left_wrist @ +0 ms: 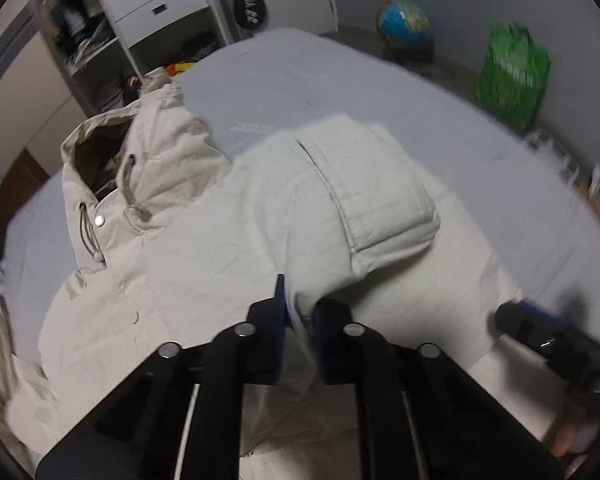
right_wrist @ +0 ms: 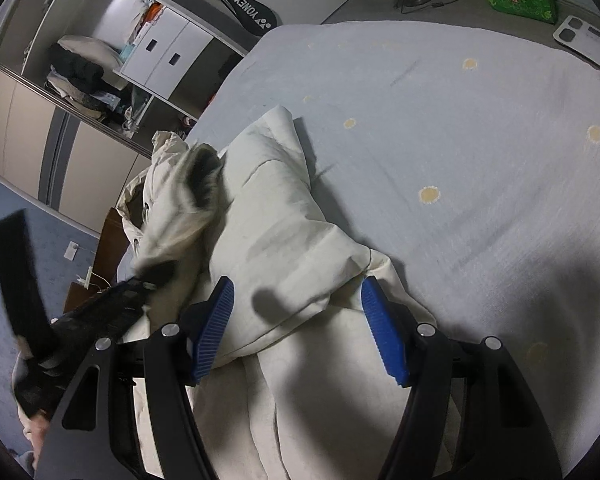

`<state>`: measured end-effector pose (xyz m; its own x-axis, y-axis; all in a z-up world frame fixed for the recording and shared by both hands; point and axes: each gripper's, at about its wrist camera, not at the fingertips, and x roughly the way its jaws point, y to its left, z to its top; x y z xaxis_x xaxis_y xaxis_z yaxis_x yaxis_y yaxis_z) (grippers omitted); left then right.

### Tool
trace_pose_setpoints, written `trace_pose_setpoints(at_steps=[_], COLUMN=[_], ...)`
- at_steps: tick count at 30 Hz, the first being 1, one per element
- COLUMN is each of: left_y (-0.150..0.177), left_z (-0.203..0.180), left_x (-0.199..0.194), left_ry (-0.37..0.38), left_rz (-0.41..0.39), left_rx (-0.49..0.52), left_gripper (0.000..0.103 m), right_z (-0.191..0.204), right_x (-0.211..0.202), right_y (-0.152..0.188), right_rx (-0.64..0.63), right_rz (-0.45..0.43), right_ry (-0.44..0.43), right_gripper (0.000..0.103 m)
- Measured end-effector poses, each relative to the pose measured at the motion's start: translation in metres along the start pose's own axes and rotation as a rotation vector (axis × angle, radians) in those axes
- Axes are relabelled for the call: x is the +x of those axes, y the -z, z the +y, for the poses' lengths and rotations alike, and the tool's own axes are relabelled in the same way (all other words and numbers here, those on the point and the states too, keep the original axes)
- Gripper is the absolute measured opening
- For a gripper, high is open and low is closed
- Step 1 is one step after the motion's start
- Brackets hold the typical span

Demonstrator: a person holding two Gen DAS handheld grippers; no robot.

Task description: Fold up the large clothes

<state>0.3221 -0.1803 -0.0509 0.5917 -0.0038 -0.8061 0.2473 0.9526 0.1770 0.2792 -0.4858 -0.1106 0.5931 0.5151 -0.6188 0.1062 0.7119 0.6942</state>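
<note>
A cream hooded jacket (left_wrist: pixel 228 240) lies spread on the bed's pale blue sheet (left_wrist: pixel 300 80), hood at the left and a folded sleeve (left_wrist: pixel 372 196) on top. My left gripper (left_wrist: pixel 300 312) is shut on a pinch of the jacket's fabric near its lower middle. The right wrist view shows the jacket (right_wrist: pixel 268 224) bunched with that sleeve uppermost. My right gripper (right_wrist: pixel 298 320) stands open over it, its blue pads (right_wrist: pixel 216 328) wide apart on either side of the sleeve end. The left gripper (right_wrist: pixel 140 284) appears there at the left, fabric in its tips. The right gripper (left_wrist: pixel 540 332) shows blurred at the left wrist view's right edge.
Beyond the bed stand an open wardrobe with white drawers (left_wrist: pixel 156 4), a black racket bag (right_wrist: pixel 248 12), a globe (left_wrist: pixel 404 26) and a green bag (left_wrist: pixel 512 76). A bathroom scale (right_wrist: pixel 588 40) lies on the floor. The bare sheet (right_wrist: pixel 460 120) stretches right of the jacket.
</note>
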Motion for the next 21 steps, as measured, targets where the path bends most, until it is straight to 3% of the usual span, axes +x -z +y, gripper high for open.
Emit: trace_pose_setpoints(at_steps=[7,11,15,21], left_y=[0.011,0.03,0.059,0.112], left_z=[0.058,0.096,0.131,0.164], left_x=[-0.049,-0.068,-0.077,-0.067], left_ry=[0.008,-0.012,-0.033,-0.027], left_rz=[-0.13,-0.16,-0.158,-0.088], left_rx=[-0.186,-0.309,-0.432,-0.59], left_gripper=[0.008,0.008,0.008,0.009], right_z=[0.004,0.008,0.014,0.025], right_x=[0.002,0.0,0.0,0.001], right_y=[0.002,0.005,0.005,0.009], right_rx=[-0.012,-0.032,-0.064,-0.123], right_rz=[-0.002,-0.007,-0.01,-0.01], right_ry=[0.015,0.022,0.03,0.049], right_gripper=[0.063,0.063,0.063,0.063])
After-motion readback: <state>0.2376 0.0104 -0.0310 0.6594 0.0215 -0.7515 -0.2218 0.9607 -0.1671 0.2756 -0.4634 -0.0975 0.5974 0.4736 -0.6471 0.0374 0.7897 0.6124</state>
